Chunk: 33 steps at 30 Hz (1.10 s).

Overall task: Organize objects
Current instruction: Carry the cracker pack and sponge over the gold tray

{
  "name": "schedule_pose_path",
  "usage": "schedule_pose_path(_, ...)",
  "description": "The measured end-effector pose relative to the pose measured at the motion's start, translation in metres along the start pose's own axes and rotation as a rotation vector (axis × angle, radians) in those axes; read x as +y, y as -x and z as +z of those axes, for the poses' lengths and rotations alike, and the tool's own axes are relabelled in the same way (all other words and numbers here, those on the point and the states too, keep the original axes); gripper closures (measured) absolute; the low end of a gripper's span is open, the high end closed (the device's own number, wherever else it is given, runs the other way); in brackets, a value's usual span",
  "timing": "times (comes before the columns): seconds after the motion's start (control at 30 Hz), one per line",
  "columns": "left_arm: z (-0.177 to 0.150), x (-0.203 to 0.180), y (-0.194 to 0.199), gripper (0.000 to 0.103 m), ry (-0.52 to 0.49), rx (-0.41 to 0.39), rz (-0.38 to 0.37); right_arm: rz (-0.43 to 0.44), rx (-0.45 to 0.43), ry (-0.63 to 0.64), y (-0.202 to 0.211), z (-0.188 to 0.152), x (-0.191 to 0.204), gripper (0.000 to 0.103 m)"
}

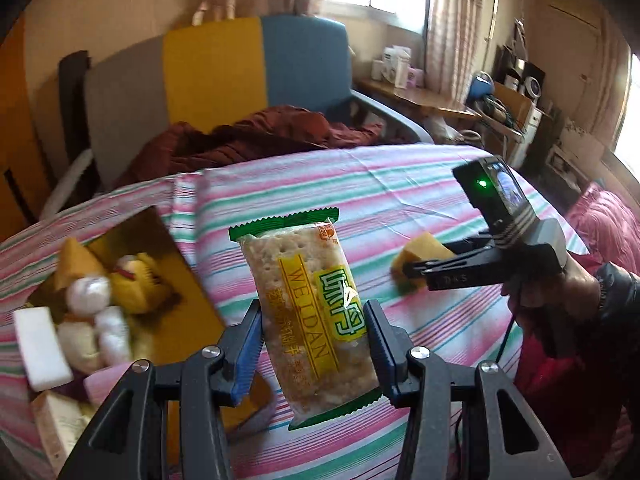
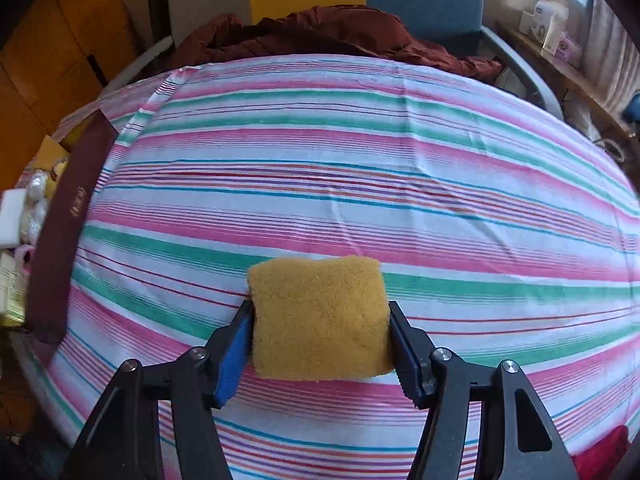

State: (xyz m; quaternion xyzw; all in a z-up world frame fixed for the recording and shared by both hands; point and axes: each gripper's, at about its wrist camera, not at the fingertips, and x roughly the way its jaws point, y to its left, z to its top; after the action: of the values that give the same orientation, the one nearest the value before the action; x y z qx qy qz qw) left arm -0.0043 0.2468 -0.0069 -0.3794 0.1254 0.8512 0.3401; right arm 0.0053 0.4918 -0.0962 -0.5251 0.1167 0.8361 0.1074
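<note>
My left gripper (image 1: 314,320) is shut on a cracker packet (image 1: 308,312) with a green and yellow wrapper, held above the striped tablecloth (image 1: 400,200). My right gripper (image 2: 320,320) is shut on a yellow sponge block (image 2: 320,316) just above the cloth. The right gripper also shows in the left wrist view (image 1: 408,270), holding the sponge (image 1: 420,254) at the right. An open box (image 1: 188,292) at the left holds several items: yellow sponges, white balls and a white foam block (image 1: 40,348).
The box's dark wall (image 2: 68,220) lies at the table's left edge. A grey, yellow and blue chair (image 1: 216,76) with a dark red jacket (image 1: 260,136) stands behind the table. Shelves with clutter stand at the far right.
</note>
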Motion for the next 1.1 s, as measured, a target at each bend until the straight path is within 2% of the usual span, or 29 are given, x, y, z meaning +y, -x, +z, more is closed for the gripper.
schedule_pose_path(0.4, -0.020, 0.041, 0.016, 0.054, 0.082, -0.027, 0.041, 0.043, 0.030, 0.013, -0.004, -0.007, 0.065, 0.040)
schedule_pose_path(0.7, -0.044, 0.086, 0.032, 0.054, 0.201, -0.028, 0.026, 0.057, 0.034, -0.006, 0.001, -0.016, 0.088, 0.040)
schedule_pose_path(0.87, -0.057, 0.132, 0.062, 0.054, 0.317, -0.089, 0.036, 0.116, -0.025, 0.003, 0.019, -0.019, 0.112, 0.041)
schedule_pose_path(1.1, -0.088, 0.196, 0.103, 0.054, 0.466, -0.143, 0.111, 0.222, -0.135, 0.056, 0.053, -0.025, 0.160, 0.041)
